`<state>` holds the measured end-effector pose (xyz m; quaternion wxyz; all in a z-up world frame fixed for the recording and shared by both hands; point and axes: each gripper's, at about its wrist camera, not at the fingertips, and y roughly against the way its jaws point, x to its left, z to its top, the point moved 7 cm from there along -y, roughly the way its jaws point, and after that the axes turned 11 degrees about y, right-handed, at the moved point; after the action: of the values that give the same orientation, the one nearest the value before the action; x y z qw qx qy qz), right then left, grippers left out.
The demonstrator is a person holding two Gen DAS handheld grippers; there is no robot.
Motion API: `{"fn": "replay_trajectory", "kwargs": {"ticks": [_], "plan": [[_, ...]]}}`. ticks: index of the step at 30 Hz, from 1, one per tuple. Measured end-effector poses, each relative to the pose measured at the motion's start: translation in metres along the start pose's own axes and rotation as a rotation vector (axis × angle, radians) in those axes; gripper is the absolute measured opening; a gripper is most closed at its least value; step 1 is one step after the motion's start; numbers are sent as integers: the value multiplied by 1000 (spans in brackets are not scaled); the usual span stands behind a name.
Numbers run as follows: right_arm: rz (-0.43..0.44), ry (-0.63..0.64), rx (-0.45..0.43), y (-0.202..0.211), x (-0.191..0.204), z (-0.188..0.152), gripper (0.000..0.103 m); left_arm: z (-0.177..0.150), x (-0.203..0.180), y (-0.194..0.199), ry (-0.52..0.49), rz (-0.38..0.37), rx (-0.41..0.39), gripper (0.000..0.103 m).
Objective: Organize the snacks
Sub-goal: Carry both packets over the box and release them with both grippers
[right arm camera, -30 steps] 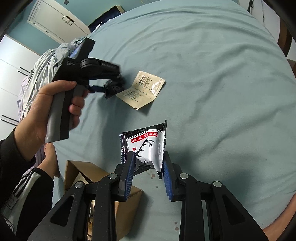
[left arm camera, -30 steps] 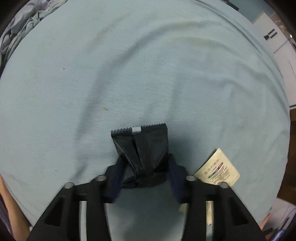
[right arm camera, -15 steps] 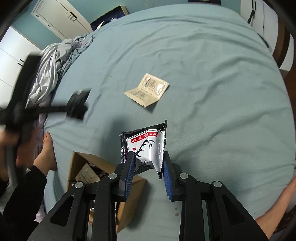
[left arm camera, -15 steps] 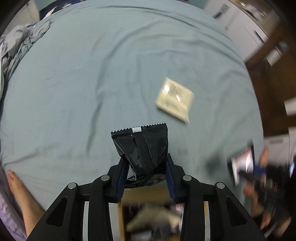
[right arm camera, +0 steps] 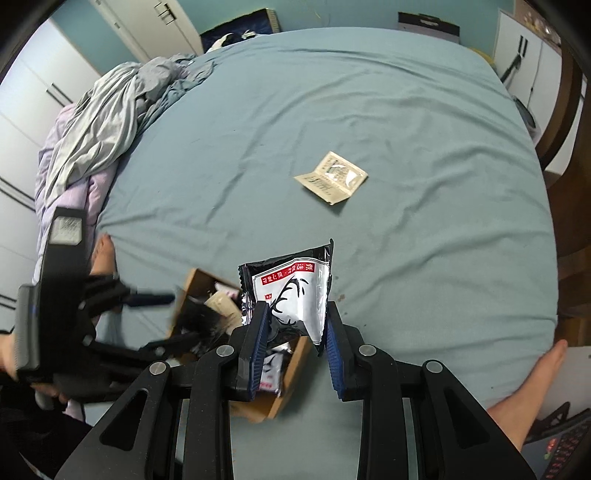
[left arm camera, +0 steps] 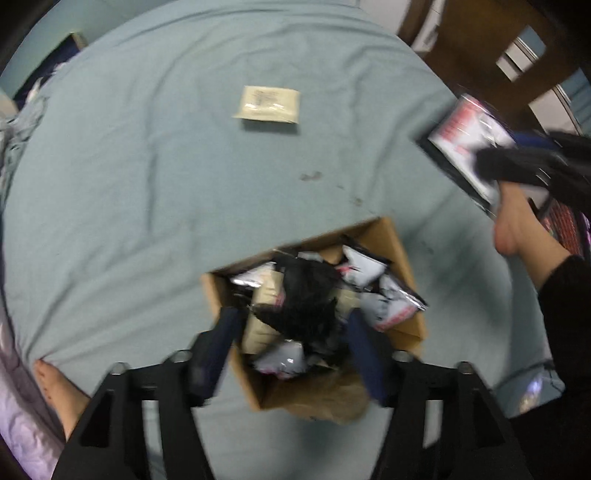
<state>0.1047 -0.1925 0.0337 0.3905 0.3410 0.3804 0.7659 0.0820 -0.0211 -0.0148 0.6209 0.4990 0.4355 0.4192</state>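
Note:
My left gripper (left arm camera: 291, 317) points straight down over an open cardboard box (left arm camera: 388, 236) on the bed, and its jaws are opening. A black snack packet (left arm camera: 306, 302) shows blurred between the spread fingers, free of the pads, above several packets in the box. My right gripper (right arm camera: 295, 306) is shut on a silver, black and red snack packet (right arm camera: 291, 288), held above the box (right arm camera: 192, 284). This packet (left arm camera: 465, 133) also shows at the right edge of the left wrist view. A beige packet (right arm camera: 332, 177) lies flat on the blue sheet, seen too as the beige packet (left arm camera: 267, 103).
Crumpled grey bedclothes (right arm camera: 110, 107) are heaped at the bed's far left. A bare foot (left arm camera: 55, 384) stands beside the bed near the box, another foot (right arm camera: 535, 373) at the right. White cupboard doors (right arm camera: 147, 26) and brown wooden furniture (left arm camera: 480, 44) surround the bed.
My left gripper swung from over the open sheet to above the box, rolled, and opened, letting go of the black packet. My right gripper rose with its packet still gripped.

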Motion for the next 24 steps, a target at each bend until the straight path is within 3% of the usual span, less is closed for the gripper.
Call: {"fn": "replay_trajectory", "kwargs": {"ticks": [8,13,16,17,19,24], "plan": [[2,98,88,-11,31,-4,27,15,59,10,260,-34,-46,69],[20,176,156,-28,51,-10,28,16,66,10,276,-36,-62,69],[82,165,177,-36,57,-9,31,14,63,7,256,-35,-61,69],[112,150,202,-41,59,-9,33,14,61,7,249,-34,-62,69],[104,132,227,-47,57,-10,62,13,58,7,232,-28,-59,69],[82,91,227,-52,42,-8,65,10,53,0,214,-17,-41,69]]}}
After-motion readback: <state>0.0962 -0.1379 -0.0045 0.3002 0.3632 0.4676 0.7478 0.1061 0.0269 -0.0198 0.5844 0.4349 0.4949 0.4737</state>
